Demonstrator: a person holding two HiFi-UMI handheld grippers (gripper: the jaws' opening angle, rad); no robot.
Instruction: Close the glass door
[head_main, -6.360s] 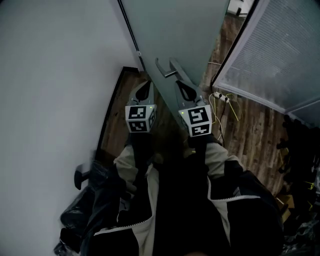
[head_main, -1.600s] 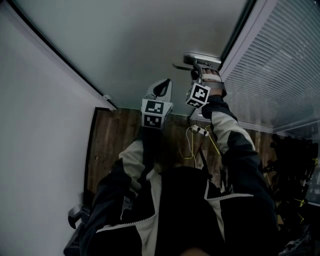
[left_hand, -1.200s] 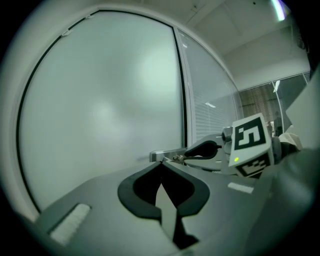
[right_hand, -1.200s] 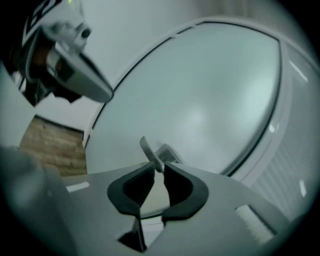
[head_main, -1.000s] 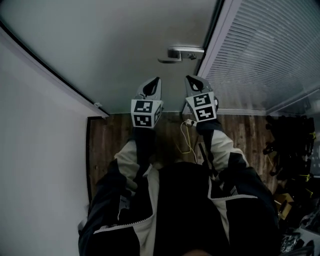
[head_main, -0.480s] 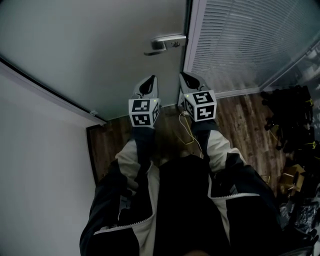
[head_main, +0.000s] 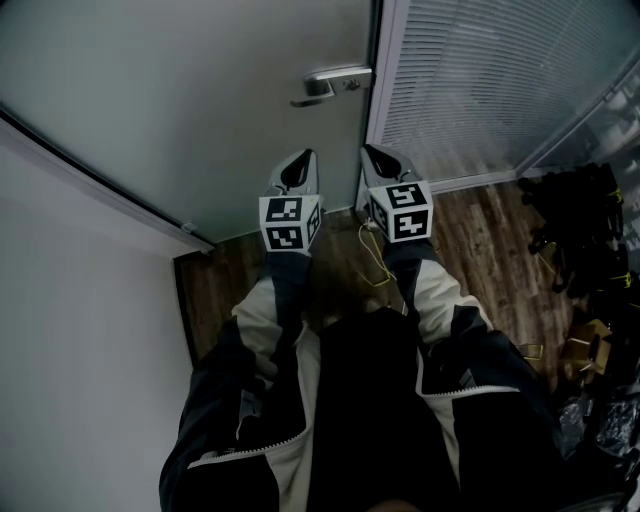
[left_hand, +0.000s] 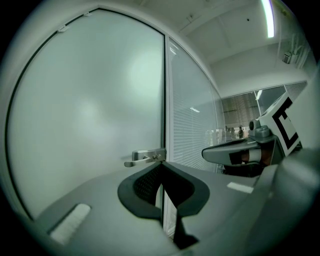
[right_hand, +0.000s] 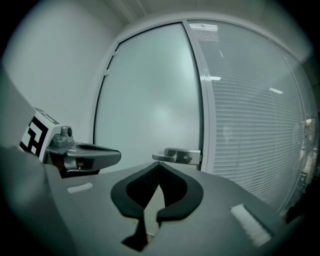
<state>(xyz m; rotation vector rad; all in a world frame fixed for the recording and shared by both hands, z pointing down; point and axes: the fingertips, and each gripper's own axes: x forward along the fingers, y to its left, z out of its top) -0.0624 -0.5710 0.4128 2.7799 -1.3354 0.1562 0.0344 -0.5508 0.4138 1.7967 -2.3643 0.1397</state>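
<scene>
The frosted glass door (head_main: 200, 90) stands flush with its white frame (head_main: 388, 90), its edge meeting the jamb. Its metal lever handle (head_main: 330, 82) sits near that edge and also shows in the left gripper view (left_hand: 145, 157) and the right gripper view (right_hand: 177, 155). My left gripper (head_main: 304, 157) and right gripper (head_main: 373, 152) hang side by side a short way in front of the door, below the handle, touching neither. Both are shut with nothing between the jaws (left_hand: 161, 165) (right_hand: 159, 166).
A glass partition with white blinds (head_main: 480, 80) runs to the right of the frame. A yellow cable (head_main: 378, 265) lies on the wood floor (head_main: 500, 250). Dark gear (head_main: 585, 225) is piled at the right. A white wall (head_main: 80, 340) closes the left.
The door has gone from swung open to flush with its frame. My right gripper has let go of the handle and drawn back level with the left one, clear of the door.
</scene>
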